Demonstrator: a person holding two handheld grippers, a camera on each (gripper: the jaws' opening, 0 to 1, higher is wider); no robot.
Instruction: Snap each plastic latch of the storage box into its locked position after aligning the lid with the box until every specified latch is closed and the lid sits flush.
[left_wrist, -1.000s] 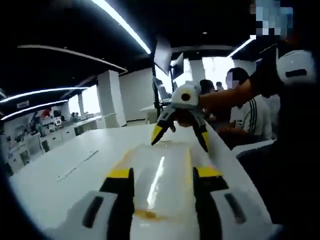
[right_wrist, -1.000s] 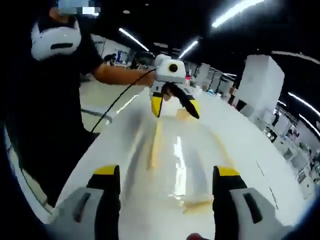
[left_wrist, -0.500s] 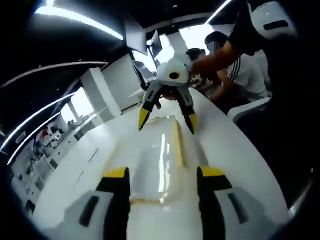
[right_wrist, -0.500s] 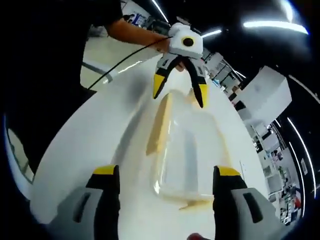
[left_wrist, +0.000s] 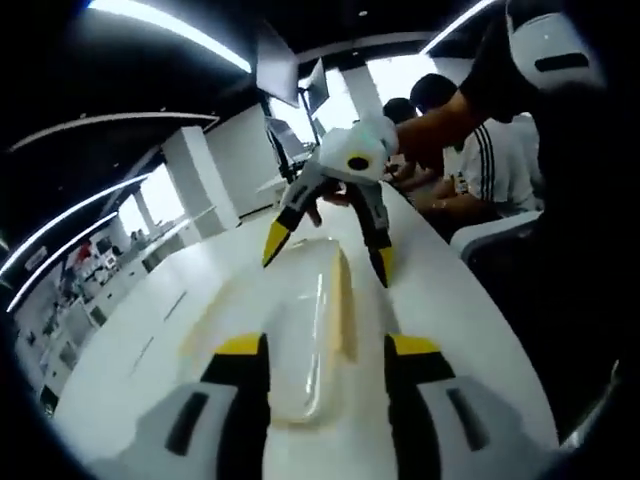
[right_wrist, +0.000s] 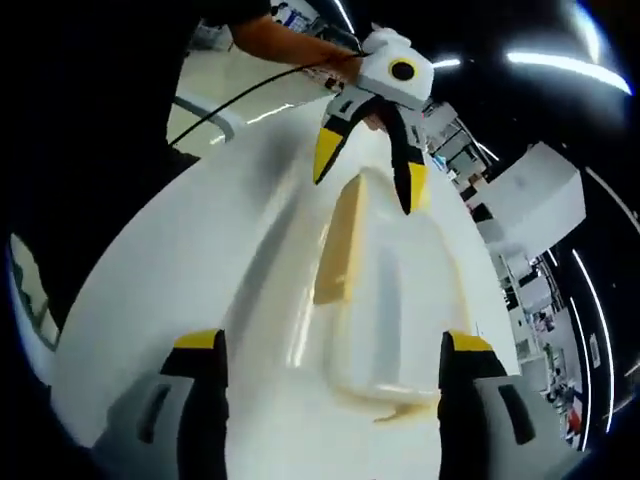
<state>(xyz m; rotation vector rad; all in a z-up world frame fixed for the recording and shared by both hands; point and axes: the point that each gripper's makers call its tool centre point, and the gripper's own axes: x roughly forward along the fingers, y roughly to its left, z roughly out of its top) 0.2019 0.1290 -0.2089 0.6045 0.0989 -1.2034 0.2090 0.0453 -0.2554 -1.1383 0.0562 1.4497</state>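
A pale translucent storage box (left_wrist: 305, 340) with its lid on lies lengthwise on the white table (left_wrist: 140, 340). A cream latch (left_wrist: 344, 300) runs along its right side. My left gripper (left_wrist: 325, 346) is open and straddles the near end of the box. At the far end my right gripper (left_wrist: 330, 252) hangs open over the box. In the right gripper view the box (right_wrist: 385, 300) shows a side latch (right_wrist: 338, 245) and an end latch (right_wrist: 405, 410) near my open right gripper (right_wrist: 333, 342). The left gripper (right_wrist: 371, 172) stands open over the far end.
A person in dark clothes (right_wrist: 110, 130) with a white headset (left_wrist: 548, 45) stands at the table edge holding both grippers. Seated people (left_wrist: 490, 150) and monitors (left_wrist: 290, 75) are at the table's far end. A cable (right_wrist: 240, 95) trails from the left gripper.
Both views have tilted down and closer onto the box. The grippers stay open at opposite ends of the box, and the side latch now shows more plainly.
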